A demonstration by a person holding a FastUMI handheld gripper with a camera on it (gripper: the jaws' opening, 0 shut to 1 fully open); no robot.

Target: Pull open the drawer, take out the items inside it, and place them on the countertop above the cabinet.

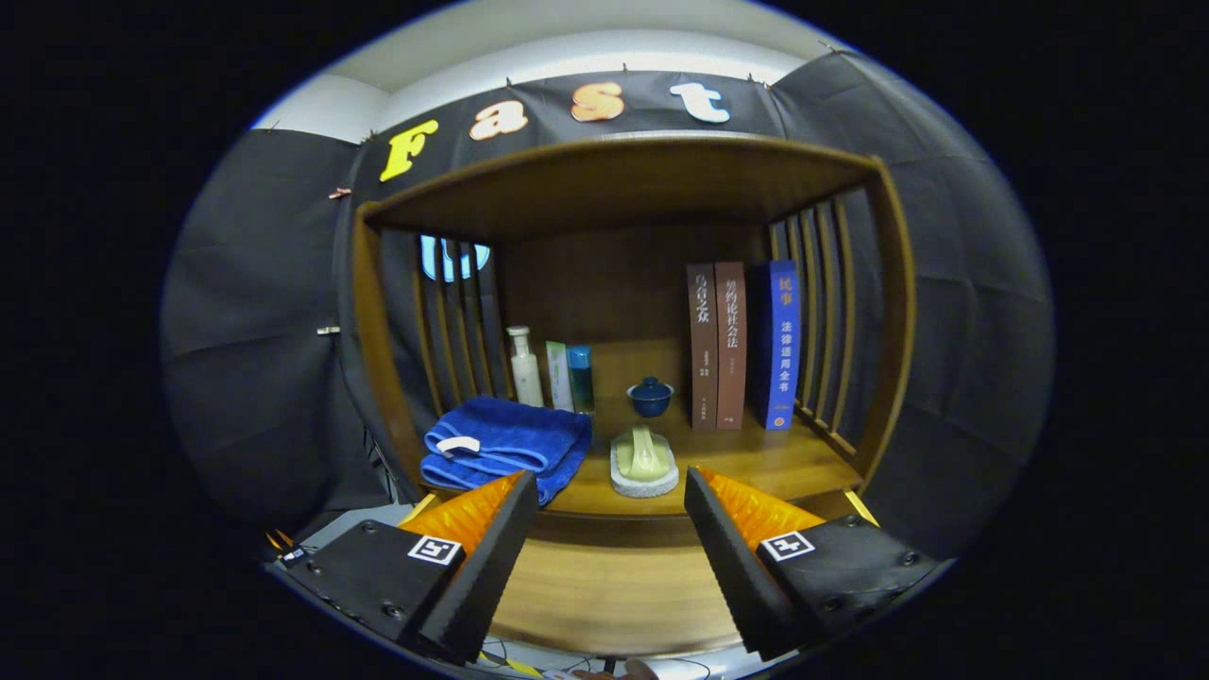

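We hold the gripper [611,491] level, facing the wooden cabinet [619,189] head-on, fingers [491,548] spread wide with nothing between them. Below and between the fingers runs the drawer front [614,586], a wide wooden panel whose long axis lies crosswise to the fingers; whether it is pulled out we cannot tell. Just beyond the fingertips is the countertop [784,463]. On it, ahead of the left finger, lies a folded blue towel [505,444]; between the fingers, a green-handled scrub brush [643,460] points its handle away from us. Farther back stand a white bottle [524,366], a lidded blue cup [650,397] and three upright books [741,345].
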